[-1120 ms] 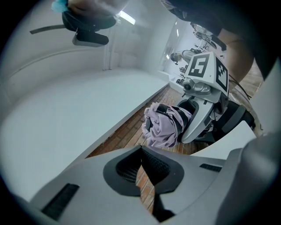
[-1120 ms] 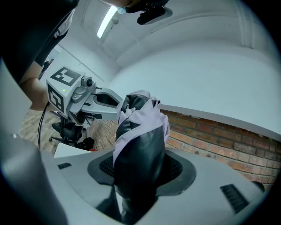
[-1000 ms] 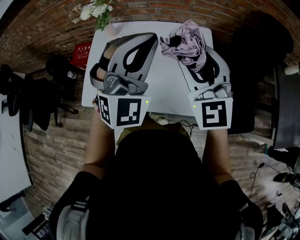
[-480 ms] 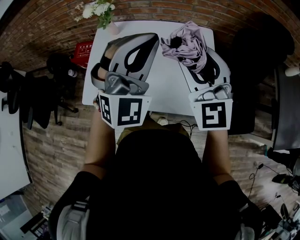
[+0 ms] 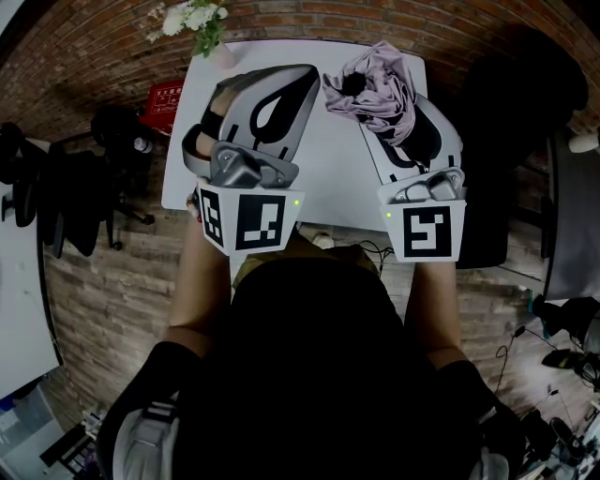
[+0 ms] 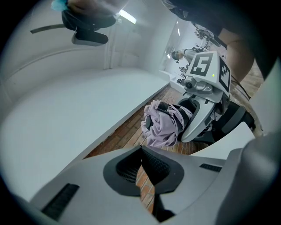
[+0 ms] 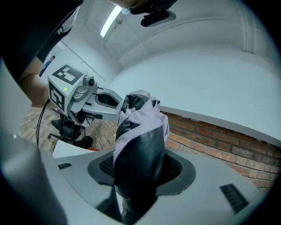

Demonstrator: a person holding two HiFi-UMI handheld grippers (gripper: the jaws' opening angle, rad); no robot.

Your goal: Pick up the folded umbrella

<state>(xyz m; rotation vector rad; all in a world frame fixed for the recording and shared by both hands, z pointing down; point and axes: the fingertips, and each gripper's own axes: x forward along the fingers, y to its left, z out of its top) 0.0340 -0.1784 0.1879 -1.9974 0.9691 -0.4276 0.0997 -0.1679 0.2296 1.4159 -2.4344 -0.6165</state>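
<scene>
The folded umbrella [image 5: 375, 86] is a crumpled bundle of lilac and black fabric. My right gripper [image 5: 392, 117] is shut on it and holds it over the far right part of the white table [image 5: 333, 183]. In the right gripper view the umbrella [image 7: 139, 140] fills the gap between the jaws and sticks out ahead of them. My left gripper [image 5: 302, 82] is over the table's left half, apart from the umbrella, with its jaws together and nothing in them. From the left gripper view [image 6: 141, 151] the umbrella [image 6: 161, 125] shows in the other gripper's grip.
A vase of white flowers [image 5: 202, 28] stands at the table's far left corner. A red box [image 5: 167, 101] and black office chairs [image 5: 75, 197] stand on the brick floor to the left. A dark chair [image 5: 516, 94] is on the right.
</scene>
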